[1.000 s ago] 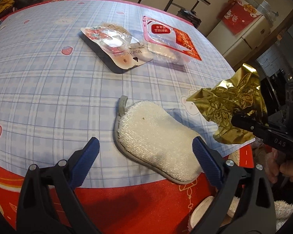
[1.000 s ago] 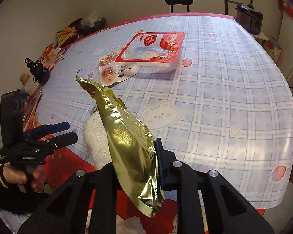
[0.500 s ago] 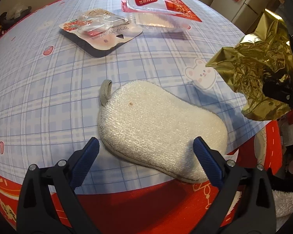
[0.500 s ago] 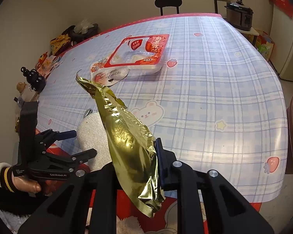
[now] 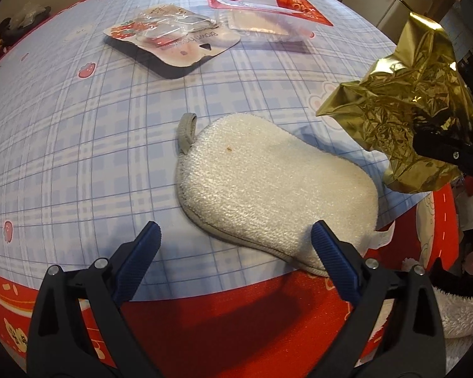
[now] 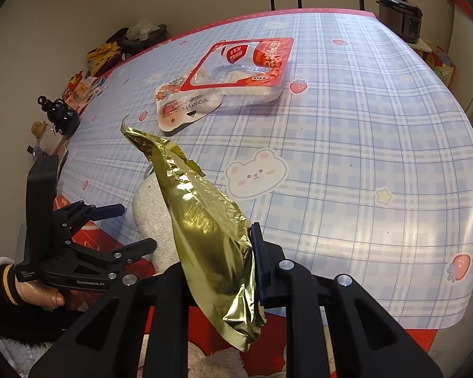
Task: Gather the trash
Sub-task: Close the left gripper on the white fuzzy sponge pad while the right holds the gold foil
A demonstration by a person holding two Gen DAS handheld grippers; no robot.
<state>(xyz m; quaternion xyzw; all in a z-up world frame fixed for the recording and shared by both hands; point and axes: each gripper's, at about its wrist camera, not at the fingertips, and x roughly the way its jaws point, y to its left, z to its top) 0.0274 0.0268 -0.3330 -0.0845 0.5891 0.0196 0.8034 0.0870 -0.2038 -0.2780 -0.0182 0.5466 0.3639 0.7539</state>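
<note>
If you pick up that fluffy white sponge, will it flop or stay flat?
The white sponge looks thick and padded, so it would probably sag only slightly. Its knitted cover seems grippy, not slippery. It lies flat at the edge of the table, so it will not roll.

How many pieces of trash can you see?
3: a gold wrapper pinched in the right gripper, plus a white packet and a red-edged tray side by side far across the table. More may be hidden.

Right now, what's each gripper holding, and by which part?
The right gripper is shut on the gold foil wrapper, clamped near its lower end. The left gripper is open over the white sponge pad, holding nothing.
</note>
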